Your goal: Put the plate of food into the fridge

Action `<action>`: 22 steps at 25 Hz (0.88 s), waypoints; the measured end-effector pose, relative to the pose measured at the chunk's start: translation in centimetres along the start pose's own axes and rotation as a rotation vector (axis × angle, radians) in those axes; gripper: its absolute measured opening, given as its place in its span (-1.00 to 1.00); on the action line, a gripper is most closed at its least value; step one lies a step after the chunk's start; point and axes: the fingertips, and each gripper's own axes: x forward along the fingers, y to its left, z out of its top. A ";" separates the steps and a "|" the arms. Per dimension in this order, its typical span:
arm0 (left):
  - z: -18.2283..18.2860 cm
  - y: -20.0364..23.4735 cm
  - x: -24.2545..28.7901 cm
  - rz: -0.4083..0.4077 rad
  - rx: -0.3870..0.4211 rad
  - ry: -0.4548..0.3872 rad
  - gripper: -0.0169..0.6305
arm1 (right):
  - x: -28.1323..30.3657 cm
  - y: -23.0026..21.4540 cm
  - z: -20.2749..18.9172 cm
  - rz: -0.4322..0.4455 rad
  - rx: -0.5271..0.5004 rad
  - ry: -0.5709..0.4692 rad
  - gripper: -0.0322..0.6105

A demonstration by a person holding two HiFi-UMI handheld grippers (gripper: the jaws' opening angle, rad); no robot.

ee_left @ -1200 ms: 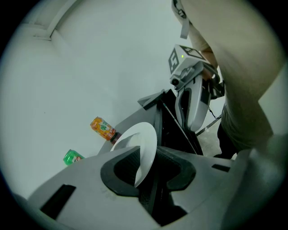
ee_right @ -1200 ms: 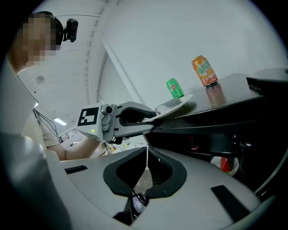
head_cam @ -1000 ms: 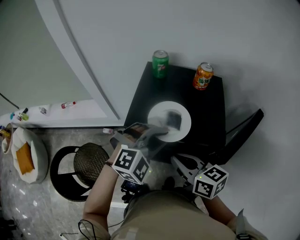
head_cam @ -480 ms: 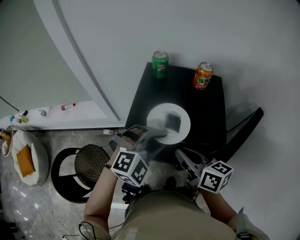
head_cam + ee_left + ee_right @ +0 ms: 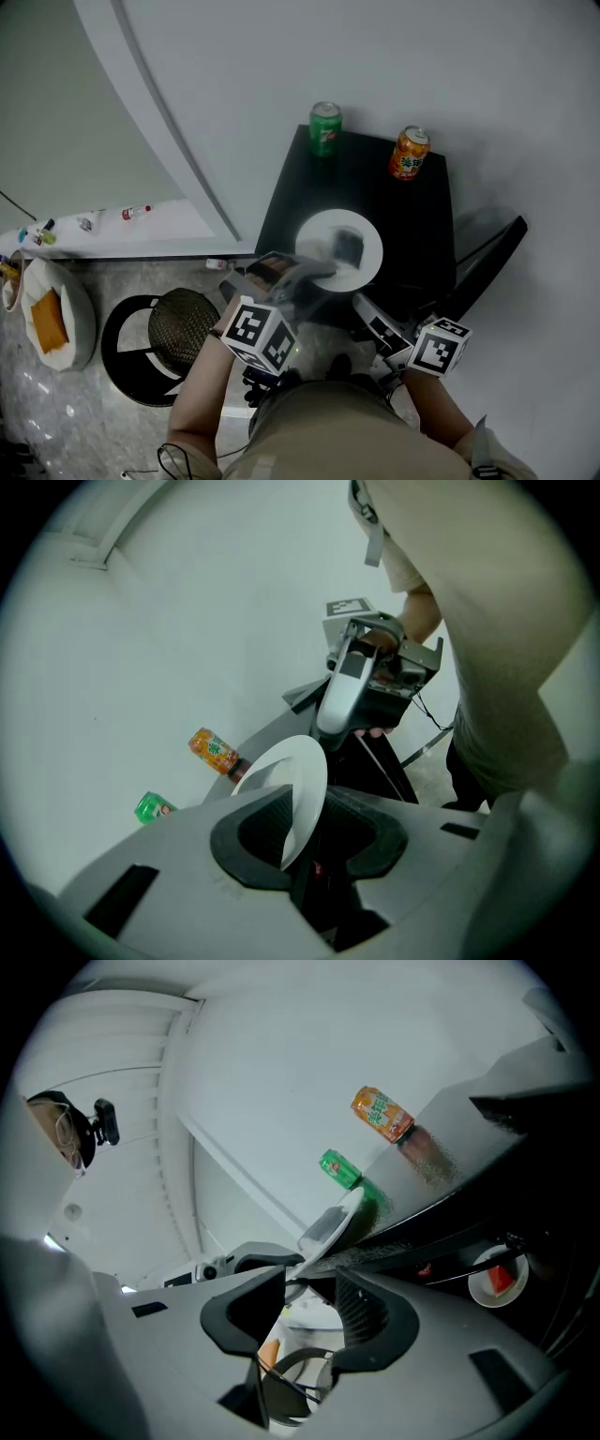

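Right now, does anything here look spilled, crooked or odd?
Nothing is spilled or broken. The only oddity: the white plate is pinched by its rim in the left gripper alone, while the right gripper, beside it, has its jaws opening with nothing between them.

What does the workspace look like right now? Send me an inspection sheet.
Surface: black top, carrying the plate and two cans.
Job's things: plate at the top's front edge, dark food on it.
Clutter: green can and orange can, upright at the back edge.
Grippers: left tool shut on the plate's near rim; right tool opening, pads pressing nothing, plate rim just ahead of its gap.
Cables: thin dark cable beside the right tool.
Surroundings: white wall; mesh stool and bowl on the floor to the left.
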 end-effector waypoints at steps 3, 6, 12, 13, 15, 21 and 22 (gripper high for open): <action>0.1 -0.1 -0.4 -0.002 -0.002 -0.007 -0.65 | 0.2 0.2 0.4 -0.004 0.020 -0.012 -0.46; 0.1 -0.2 -0.5 0.001 -0.006 -0.011 -0.65 | 0.5 -0.3 0.5 -0.023 0.062 -0.010 -0.46; 0.1 -0.5 -1.1 -0.009 -0.004 -0.025 -0.66 | 0.3 -0.3 1.4 -0.008 0.121 -0.063 -0.46; 0.1 -0.5 -1.2 -0.011 -0.004 -0.028 -0.66 | 0.4 -0.2 1.6 0.003 0.119 -0.061 -0.46; 0.1 -0.6 -1.3 -0.016 -0.004 -0.033 -0.66 | 0.7 0.0 1.8 0.024 0.112 -0.056 -0.46; 0.1 -1.1 -1.8 -0.028 -0.005 -0.049 -0.66 | 1.0 -0.5 1.6 0.020 0.164 -0.062 -0.46; 0.1 -1.1 -1.8 -0.029 -0.002 -0.050 -0.66 | 1.0 -0.6 1.6 0.020 0.170 -0.062 -0.46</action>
